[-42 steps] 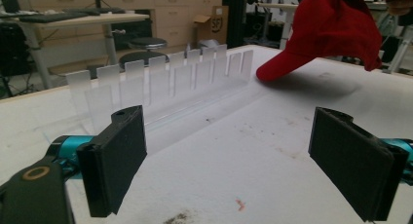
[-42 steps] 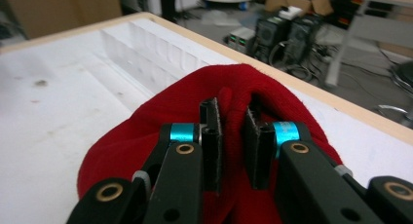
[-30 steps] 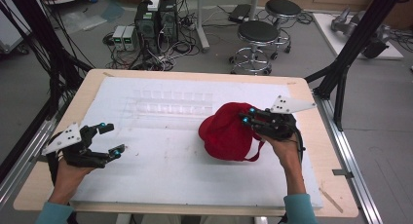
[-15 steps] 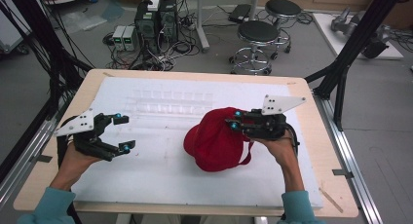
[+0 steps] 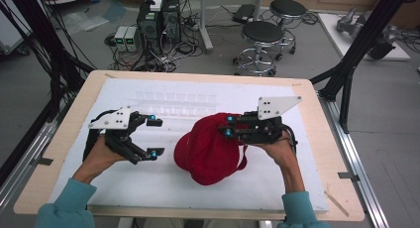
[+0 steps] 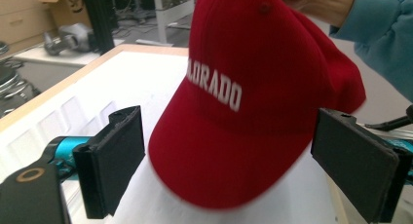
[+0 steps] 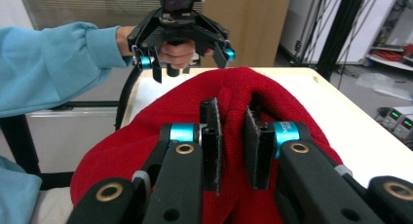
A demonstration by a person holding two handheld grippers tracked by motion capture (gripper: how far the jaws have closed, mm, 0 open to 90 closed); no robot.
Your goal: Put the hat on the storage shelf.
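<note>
A red baseball cap [image 5: 208,148] with white lettering hangs just above the white mat, right of centre. My right gripper [image 5: 228,125] is shut on a fold of the cap's crown [image 7: 234,100], its pads pinching the red fabric. My left gripper [image 5: 152,138] stands open left of the cap, jaws pointing toward it. In the left gripper view the cap's brim [image 6: 229,170] lies between and beyond the two wide-apart pads [image 6: 114,160], which do not touch it. The left gripper [image 7: 182,44] faces me across the cap in the right gripper view.
A white mat [image 5: 163,96] covers the wooden table [image 5: 317,129]. Faint clear moulded trays [image 5: 173,100] lie along the mat's far side. Black frame posts [image 5: 346,64] stand at the table's right and left. Stools [image 5: 262,39] and computer boxes sit on the floor beyond.
My left gripper has moved up and right toward the cap. My right gripper has carried the cap leftward toward the middle of the mat.
</note>
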